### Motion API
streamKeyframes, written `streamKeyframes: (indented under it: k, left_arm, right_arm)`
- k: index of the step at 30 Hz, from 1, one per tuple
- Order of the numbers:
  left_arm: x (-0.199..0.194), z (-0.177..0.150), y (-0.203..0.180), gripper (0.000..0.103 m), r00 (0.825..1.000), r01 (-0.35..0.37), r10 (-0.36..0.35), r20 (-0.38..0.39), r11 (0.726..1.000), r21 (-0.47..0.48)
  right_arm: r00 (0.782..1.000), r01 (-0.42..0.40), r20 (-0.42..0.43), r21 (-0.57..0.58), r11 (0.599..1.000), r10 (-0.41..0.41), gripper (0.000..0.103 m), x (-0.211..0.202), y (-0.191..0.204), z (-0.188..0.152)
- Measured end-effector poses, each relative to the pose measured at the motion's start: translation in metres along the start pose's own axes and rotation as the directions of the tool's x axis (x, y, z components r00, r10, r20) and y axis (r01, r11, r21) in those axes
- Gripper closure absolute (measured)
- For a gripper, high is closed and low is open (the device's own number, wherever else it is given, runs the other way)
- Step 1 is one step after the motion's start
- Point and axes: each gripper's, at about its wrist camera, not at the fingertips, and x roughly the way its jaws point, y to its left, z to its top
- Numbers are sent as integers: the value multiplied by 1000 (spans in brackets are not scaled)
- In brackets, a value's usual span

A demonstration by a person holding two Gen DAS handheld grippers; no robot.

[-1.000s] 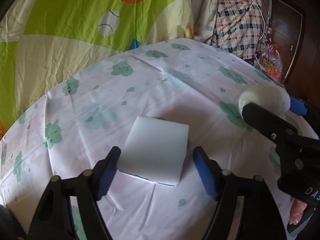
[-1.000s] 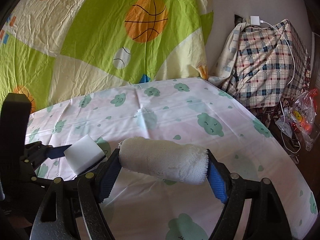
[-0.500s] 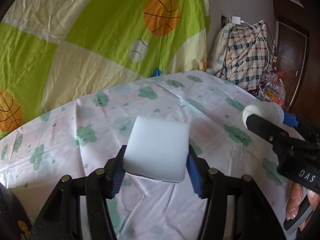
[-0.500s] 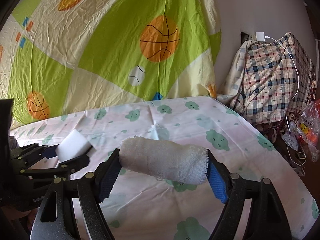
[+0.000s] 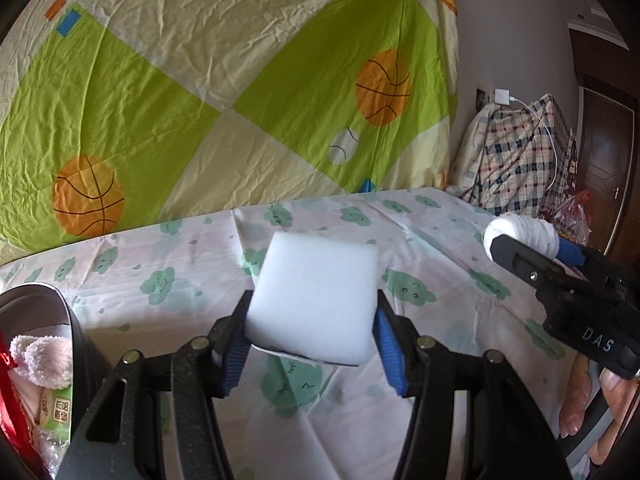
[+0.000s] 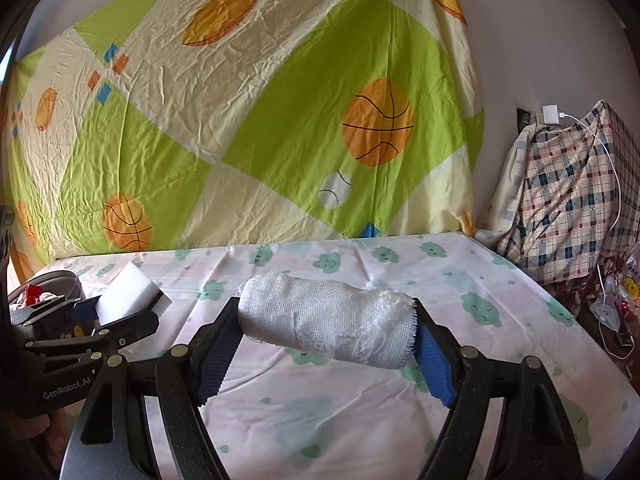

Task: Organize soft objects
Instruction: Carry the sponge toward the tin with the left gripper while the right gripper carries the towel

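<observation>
Sheet (image 6: 248, 120), hung behind: green and cream panels printed with orange basketballs, creased.

Bench (image 5: 440, 280): covered with a white cloth printed with green clouds. It carries nothing loose between my two tools.

Checked cloth (image 6: 568, 208): draped over a bulky shape at the far right, a white cable trailing over it.

Dark bin (image 5: 80, 344): at the left edge of the bench, holding a pink fluffy item, red wrapping and a green packet. In the right wrist view it sits behind my left tool.

My left tool (image 5: 310, 330): its blue pads press both sides of a white sponge block (image 5: 316, 300). The block sits clear of the cloth, its top face tilted toward the camera. The right wrist view shows it just beside the bin.

My right tool (image 6: 328, 338): clamped on a white gauze roll (image 6: 328, 324), which lies crosswise between the blue pads, one at each end, with frayed threads at its right end. The roll is held above the cloth.

Fingers (image 5: 580, 408): mine, wrapped on the right tool's handle at the lower right of the left wrist view.
</observation>
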Motion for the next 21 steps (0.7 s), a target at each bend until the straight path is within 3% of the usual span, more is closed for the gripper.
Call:
streamKeyframes:
  k: [21]
  left_arm:
    - [-56,-24,29,48,989,-80,89,120,994,-75]
  right_arm:
    - [997,-19,73,-29,999,21,22,-23,50,-8]
